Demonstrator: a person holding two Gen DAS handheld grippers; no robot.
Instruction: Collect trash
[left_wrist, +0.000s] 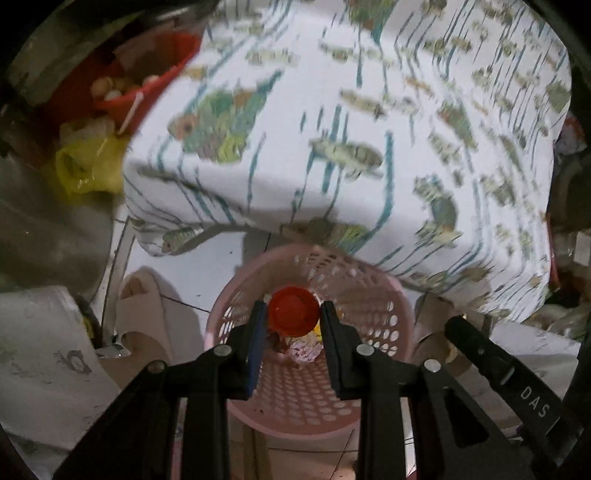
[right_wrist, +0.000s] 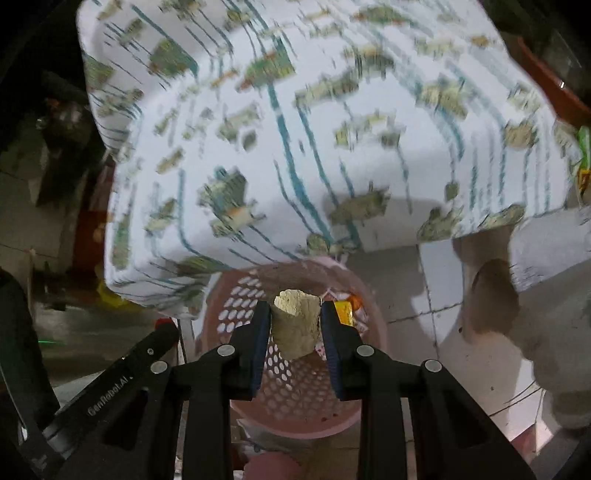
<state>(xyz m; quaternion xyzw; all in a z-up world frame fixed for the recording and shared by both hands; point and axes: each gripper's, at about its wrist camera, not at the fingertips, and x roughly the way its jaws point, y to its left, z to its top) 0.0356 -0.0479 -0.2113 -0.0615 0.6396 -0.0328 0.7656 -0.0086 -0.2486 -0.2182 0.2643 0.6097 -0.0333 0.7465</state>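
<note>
Below both of your grippers stands the pink perforated basket (left_wrist: 373, 314), its open mouth facing up at the cameras. Its far rim lies under the overhanging edge of the patterned tablecloth (left_wrist: 332, 110), so open room is limited on that side. The near rim borders bare tiled floor (right_wrist: 436, 295). A person's foot (left_wrist: 147, 291) rests just beside the basket on the left-hand side of the left wrist view. A red bucket (left_wrist: 147, 85) and a yellow bag (left_wrist: 88, 170) sit well apart, beyond the table corner.

Your left gripper (left_wrist: 293, 314) holds a red bottle cap (left_wrist: 293, 310) directly above the basket opening. The cap's round face points toward the camera. The jaws are set narrow, with both pads touching the cap's sides.

Your right gripper (right_wrist: 295, 321) holds a beige cardboard tube (right_wrist: 297, 325), also over the basket. The tube's long axis runs roughly along the fingers, and its open end points away from you, toward the basket. The jaws are narrow and press on the tube's two sides.

Crumpled wrappers (left_wrist: 303, 350) already lie at the basket's bottom.
</note>
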